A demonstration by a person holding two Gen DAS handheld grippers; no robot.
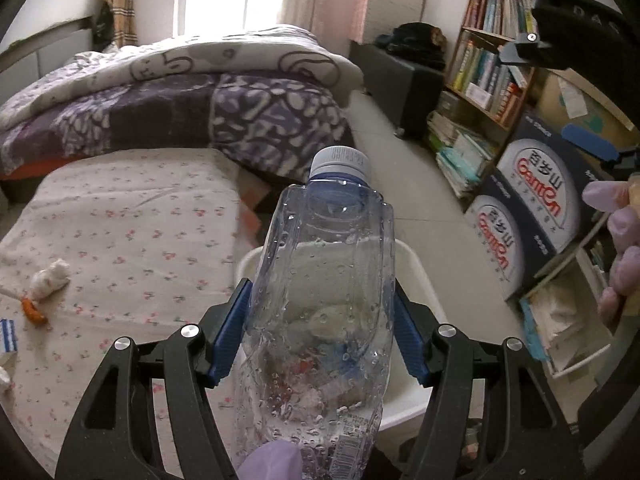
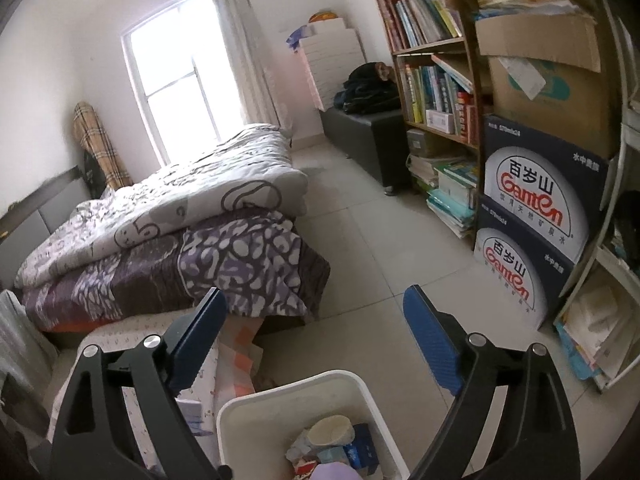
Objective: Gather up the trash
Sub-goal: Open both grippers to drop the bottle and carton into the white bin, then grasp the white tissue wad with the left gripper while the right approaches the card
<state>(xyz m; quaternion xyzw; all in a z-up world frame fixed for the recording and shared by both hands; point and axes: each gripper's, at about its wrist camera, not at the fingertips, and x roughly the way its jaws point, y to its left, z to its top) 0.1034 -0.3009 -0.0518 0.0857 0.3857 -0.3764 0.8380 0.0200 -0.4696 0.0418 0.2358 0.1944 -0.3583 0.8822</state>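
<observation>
Left wrist view: my left gripper (image 1: 320, 316) clamps a clear plastic bottle (image 1: 320, 300) above the white bin (image 2: 304, 400). My right gripper (image 2: 312, 340) gapes empty over that bin.

Bright window (image 2: 176, 76) in the far white wall; a bed (image 2: 168, 232) heaped with quilts on the left, bookshelf (image 2: 432, 80) on the right, pale tiled floor (image 2: 372, 240) between.
</observation>
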